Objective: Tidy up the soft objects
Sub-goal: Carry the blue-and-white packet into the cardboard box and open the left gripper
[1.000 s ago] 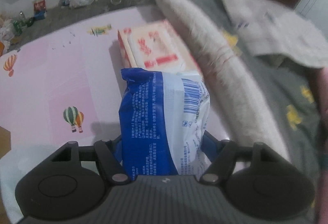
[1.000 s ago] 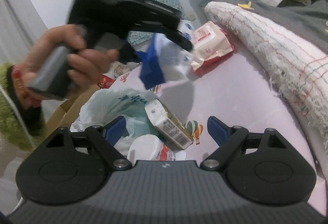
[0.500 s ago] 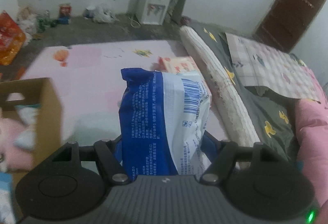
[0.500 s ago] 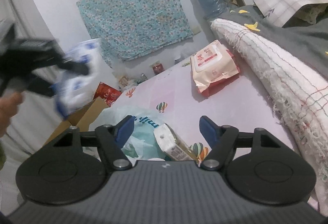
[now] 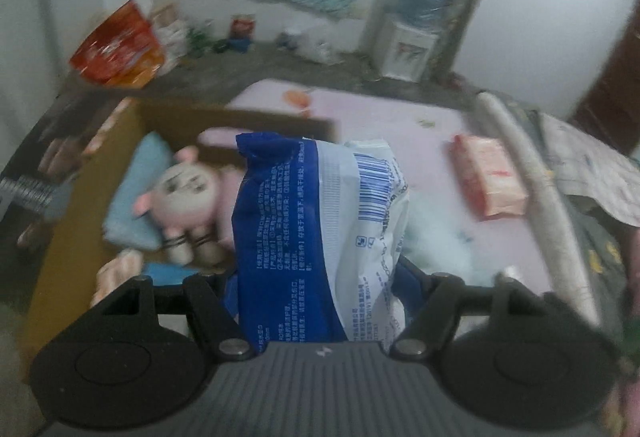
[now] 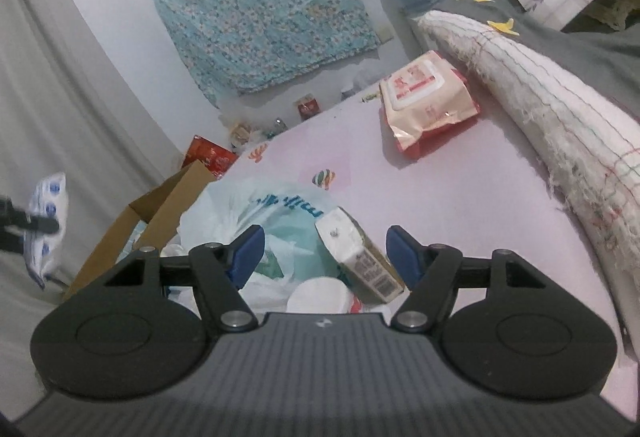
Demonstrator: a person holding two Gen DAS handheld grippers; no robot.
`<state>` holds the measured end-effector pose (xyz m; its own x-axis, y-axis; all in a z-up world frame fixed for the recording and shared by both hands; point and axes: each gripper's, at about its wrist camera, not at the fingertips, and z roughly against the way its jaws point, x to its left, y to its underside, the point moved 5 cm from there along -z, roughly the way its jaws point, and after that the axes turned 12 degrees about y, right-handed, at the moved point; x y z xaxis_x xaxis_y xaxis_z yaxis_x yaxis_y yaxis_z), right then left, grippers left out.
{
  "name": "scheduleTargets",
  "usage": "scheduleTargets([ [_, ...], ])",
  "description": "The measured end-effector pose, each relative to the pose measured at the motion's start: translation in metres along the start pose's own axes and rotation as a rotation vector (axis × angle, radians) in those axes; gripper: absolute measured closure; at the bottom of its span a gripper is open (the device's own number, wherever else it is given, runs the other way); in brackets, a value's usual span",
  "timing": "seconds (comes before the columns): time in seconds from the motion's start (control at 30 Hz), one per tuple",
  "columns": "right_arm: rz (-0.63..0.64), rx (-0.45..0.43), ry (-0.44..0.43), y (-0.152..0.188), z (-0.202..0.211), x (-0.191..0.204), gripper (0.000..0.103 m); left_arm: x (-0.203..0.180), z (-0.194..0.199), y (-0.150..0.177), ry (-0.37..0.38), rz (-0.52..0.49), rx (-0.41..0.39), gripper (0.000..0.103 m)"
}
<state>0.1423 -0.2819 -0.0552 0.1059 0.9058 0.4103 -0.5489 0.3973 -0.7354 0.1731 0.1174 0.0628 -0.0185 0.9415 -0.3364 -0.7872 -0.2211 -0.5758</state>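
My left gripper is shut on a blue and white wipes pack, held upright over an open cardboard box. Inside the box lie a pink plush pig and a light blue cloth. In the right wrist view the same pack shows at the far left, beside the box. My right gripper is open above a white plastic bag. A small carton lies between its fingers, close to the right pad, and is not gripped.
A pink wipes pack lies on the pink balloon-print mat. A rolled white blanket and grey bedding border the mat on the right. A water dispenser and red snack bags stand by the far wall.
My left gripper swung left and up with the blue and white pack, from over the mat to over the cardboard box. My right gripper's jaws narrowed a little and it stayed in place.
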Motion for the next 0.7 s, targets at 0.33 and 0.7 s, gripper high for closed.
scheduleTargets([
  [0.33,0.016,0.018,0.052,0.004,0.014,0.003,0.035,0.074,-0.083,0.042,-0.063,0.046,0.253,0.03],
  [0.7,0.028,0.031,0.086,0.005,0.024,-0.003,0.035,0.089,-0.12,0.058,-0.115,0.025,0.33,0.024],
])
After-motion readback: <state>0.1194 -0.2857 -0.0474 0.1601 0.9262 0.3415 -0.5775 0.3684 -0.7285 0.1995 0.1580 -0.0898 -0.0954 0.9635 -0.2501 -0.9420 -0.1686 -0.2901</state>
